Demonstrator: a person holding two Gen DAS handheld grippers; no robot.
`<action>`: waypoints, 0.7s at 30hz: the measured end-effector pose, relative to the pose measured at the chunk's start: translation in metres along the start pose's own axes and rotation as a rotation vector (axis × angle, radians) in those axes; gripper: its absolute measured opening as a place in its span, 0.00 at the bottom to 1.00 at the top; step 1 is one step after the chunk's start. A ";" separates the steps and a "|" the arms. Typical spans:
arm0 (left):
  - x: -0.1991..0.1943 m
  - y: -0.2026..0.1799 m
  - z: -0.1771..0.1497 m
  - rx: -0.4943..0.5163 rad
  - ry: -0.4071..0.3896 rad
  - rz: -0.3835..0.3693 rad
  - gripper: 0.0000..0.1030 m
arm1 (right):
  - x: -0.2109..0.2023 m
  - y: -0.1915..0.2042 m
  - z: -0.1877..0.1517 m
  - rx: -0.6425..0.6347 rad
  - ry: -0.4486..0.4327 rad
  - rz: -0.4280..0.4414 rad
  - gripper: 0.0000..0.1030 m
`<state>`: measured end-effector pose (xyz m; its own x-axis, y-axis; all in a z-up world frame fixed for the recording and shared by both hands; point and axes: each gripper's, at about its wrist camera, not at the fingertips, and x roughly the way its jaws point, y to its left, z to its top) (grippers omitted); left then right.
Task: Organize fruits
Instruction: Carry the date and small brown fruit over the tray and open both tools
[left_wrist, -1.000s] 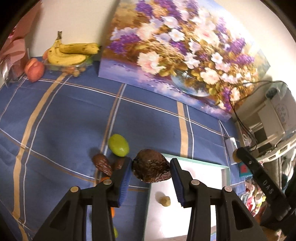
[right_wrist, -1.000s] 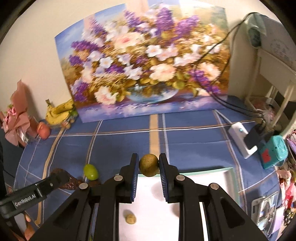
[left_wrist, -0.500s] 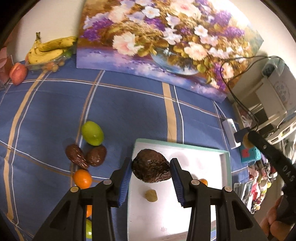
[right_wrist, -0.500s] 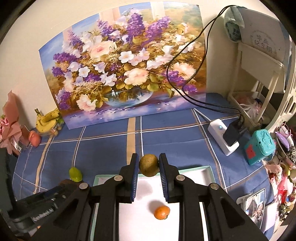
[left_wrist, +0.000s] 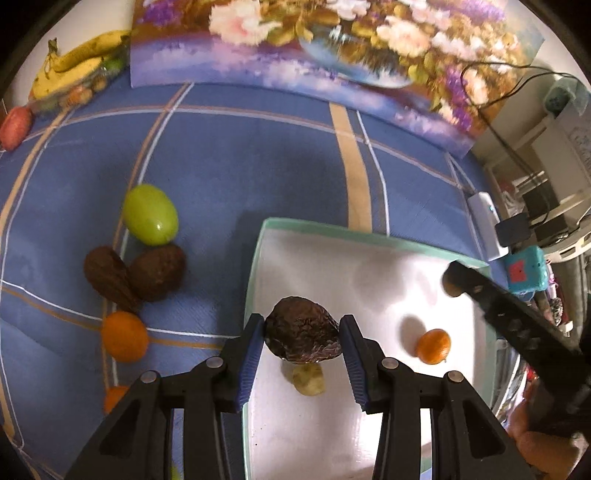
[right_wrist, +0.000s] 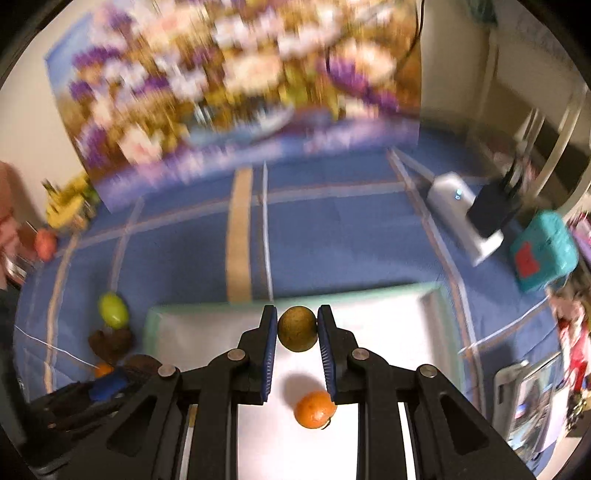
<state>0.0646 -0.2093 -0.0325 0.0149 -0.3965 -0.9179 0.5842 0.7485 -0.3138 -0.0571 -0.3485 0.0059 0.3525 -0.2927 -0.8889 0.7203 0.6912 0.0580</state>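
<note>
My left gripper (left_wrist: 302, 338) is shut on a dark brown wrinkled avocado (left_wrist: 302, 335) and holds it over the left part of the white tray (left_wrist: 369, 266). A small yellowish fruit (left_wrist: 308, 380) and an orange (left_wrist: 433, 346) lie in the tray. My right gripper (right_wrist: 297, 328) is shut on a round olive-brown fruit (right_wrist: 297, 328) above the tray (right_wrist: 388, 321), with the orange (right_wrist: 314, 409) below it. It also shows in the left wrist view as a dark arm (left_wrist: 517, 325) over the tray's right side.
On the blue checked cloth left of the tray lie a green fruit (left_wrist: 150, 214), two brown avocados (left_wrist: 155, 272), and oranges (left_wrist: 124, 335). Bananas (left_wrist: 74, 70) and a flower painting (left_wrist: 332, 48) stand at the back. A white charger (right_wrist: 465, 218) and teal box (right_wrist: 543, 254) sit right.
The left gripper has carried the avocado lower and further over the tray. The right gripper has dropped toward the tray with its fruit; its view is motion-blurred.
</note>
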 end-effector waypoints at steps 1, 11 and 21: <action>0.004 0.000 -0.001 -0.001 0.008 0.002 0.43 | 0.008 -0.001 -0.003 0.003 0.022 -0.001 0.23; 0.016 -0.003 -0.005 0.014 0.021 0.013 0.43 | 0.047 -0.008 -0.021 0.011 0.119 -0.009 0.23; 0.009 -0.002 0.000 0.015 0.026 0.002 0.50 | 0.042 -0.006 -0.016 -0.004 0.127 -0.017 0.23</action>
<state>0.0634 -0.2145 -0.0396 -0.0050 -0.3804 -0.9248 0.5963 0.7413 -0.3081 -0.0560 -0.3546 -0.0387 0.2618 -0.2189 -0.9400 0.7230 0.6897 0.0408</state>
